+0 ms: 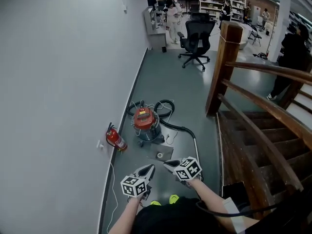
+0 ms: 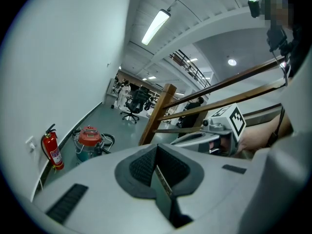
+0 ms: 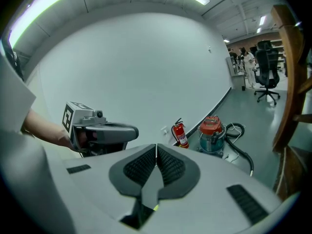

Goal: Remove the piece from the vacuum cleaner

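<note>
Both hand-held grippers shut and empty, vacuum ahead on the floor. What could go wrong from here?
1. The black hose loops across the floor around the vacuum cleaner; stepping in could snag it.
2. The fire extinguisher stands close beside it by the wall and could get knocked.
3. The left hand-held gripper and right hand-held gripper are both shut; they must open before any grasp.

Taking in grey floor [image 1: 190, 96]. Standing on it near the wall: red-lidded vacuum cleaner [image 1: 146, 125], black hose [image 1: 181, 128] trailing alongside, fire extinguisher [image 1: 116, 139] sitting just beside, against the wall. Standing well apart, farther down: black office chair [image 1: 196, 39].
</note>
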### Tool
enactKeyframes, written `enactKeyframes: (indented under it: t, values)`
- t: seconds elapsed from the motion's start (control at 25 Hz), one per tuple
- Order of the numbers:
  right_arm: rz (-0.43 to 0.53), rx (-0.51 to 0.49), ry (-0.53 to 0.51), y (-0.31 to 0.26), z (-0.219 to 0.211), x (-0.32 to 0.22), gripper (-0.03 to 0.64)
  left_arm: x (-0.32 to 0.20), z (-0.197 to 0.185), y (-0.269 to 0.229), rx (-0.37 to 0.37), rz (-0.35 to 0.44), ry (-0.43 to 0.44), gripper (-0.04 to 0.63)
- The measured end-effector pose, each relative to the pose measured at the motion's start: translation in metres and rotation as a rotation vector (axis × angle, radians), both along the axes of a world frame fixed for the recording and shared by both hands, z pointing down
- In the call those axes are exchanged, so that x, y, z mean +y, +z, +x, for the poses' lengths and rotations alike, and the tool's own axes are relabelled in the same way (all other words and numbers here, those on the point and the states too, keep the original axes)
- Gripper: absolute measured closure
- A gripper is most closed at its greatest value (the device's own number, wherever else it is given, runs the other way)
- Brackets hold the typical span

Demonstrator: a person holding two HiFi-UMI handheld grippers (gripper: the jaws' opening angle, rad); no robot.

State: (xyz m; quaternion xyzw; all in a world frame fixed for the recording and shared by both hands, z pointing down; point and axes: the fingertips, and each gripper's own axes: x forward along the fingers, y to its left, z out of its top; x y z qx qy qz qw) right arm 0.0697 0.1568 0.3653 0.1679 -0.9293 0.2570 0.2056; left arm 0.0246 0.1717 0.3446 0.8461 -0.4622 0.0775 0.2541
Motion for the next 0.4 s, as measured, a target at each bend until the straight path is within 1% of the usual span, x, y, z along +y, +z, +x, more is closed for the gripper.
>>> enactKeyframes:
  t: [0.4]
  values:
    - [-0.004,-0.001,0.021,0.0024,0.0054,0.0032,0.595,0.0037,0.0043,0.0061,0.007,-0.01,0.014,0.584]
